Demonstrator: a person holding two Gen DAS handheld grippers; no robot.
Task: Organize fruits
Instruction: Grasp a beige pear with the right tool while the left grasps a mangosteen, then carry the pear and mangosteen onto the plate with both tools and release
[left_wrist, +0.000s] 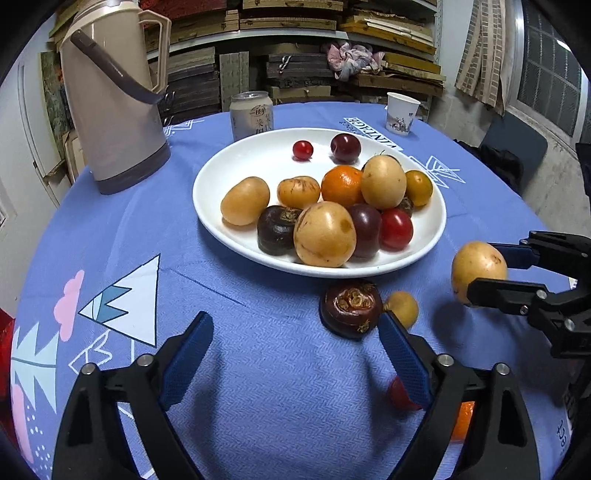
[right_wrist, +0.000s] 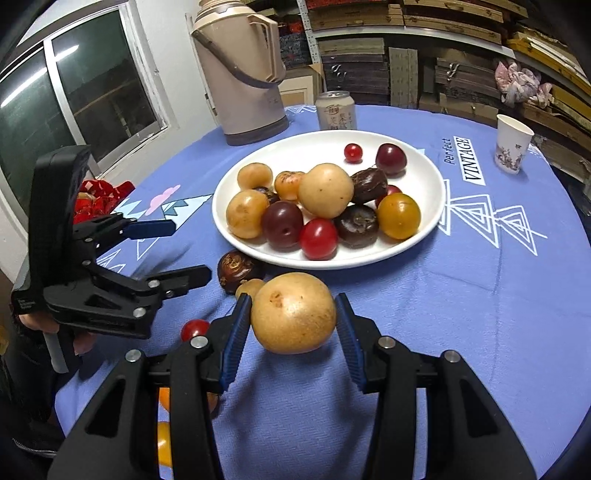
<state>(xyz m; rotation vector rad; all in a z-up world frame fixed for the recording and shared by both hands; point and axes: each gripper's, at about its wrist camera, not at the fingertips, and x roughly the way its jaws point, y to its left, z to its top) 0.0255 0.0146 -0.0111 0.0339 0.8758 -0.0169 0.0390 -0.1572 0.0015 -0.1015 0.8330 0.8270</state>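
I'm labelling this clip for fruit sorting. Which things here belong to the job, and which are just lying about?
Part of the job:
- white plate piled with fruit
- yellow fruit held in the right gripper
- dark brown fruit on the cloth
- open left gripper

Just lying about:
- thermos jug
- drink can
- paper cup

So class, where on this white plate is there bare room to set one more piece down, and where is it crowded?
Free: the white plate's back-left floor beside the small red tomato, toward the can. Crowded: the heaped near half. The right gripper holds a yellow potato.
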